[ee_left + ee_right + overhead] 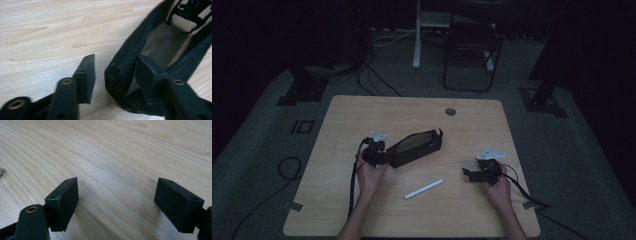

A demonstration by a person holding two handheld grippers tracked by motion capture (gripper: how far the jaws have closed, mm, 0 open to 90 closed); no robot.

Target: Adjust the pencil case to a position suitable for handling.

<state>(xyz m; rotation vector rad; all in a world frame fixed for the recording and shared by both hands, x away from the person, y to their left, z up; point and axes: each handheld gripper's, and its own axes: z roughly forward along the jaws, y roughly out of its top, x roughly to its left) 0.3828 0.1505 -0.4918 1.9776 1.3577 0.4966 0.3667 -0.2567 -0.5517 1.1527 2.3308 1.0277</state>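
A black zip pouch [416, 148] lies open on the wooden table [357, 115], slanting up to the right, its tan lining [162, 45] showing. My left gripper [384, 156] is at the pouch's near-left end. In the left gripper view its jaws [115, 67] straddle the pouch's side wall [122, 67]: one finger [150, 75] sits inside the opening, the other [86, 75] outside with a gap to the fabric. My right gripper [468, 173] rests low at the right, and its open jaws [116, 192] have only bare wood between them. A white stick-shaped pen [424, 189] lies between the hands.
A round cable hole [450, 111] sits near the table's far edge. Cables trail from both grippers off the near edges. Beyond the table stand a dark folding chair [472, 45] and a white stand leg [416, 35] on the grey floor.
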